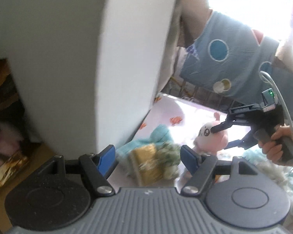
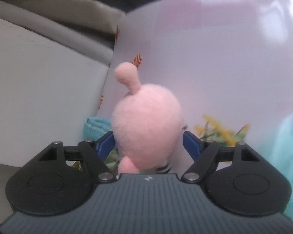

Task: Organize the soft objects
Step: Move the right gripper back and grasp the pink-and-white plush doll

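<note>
Standing upright on a pale lilac sheet [image 2: 214, 62] printed with small orange motifs, the pink plush rabbit [image 2: 146, 124] occupies the gap between the two blue pads of the right gripper [image 2: 148, 143]. In the right wrist view its round head fills that gap, one ear rising above it. The pads [image 2: 191, 146] lie against or just beside the head on either side; whether they press on it cannot be told. In the left wrist view the same gripper [image 1: 222, 134] arrives from the right, carried by a hand [image 1: 275, 146], its upper finger [image 1: 220, 126] lying across the rabbit's [image 1: 211, 138] face.

Left of the rabbit lies a teal knitted item [image 1: 156, 138], touching a gold-wrapped bundle [image 1: 146, 161] with pale green tufts. Yellow artificial flowers [image 2: 220, 130] show past the rabbit's right side, and a mint fluffy item [image 2: 289, 156] lies at the far right.

The left gripper [image 1: 148, 160] hovers above the bundle with its blue pads spread wide and nothing between them. A white panel [image 1: 87, 58] rises at left; blue fabric with dark circles [image 1: 224, 66] hangs behind the sheet.
</note>
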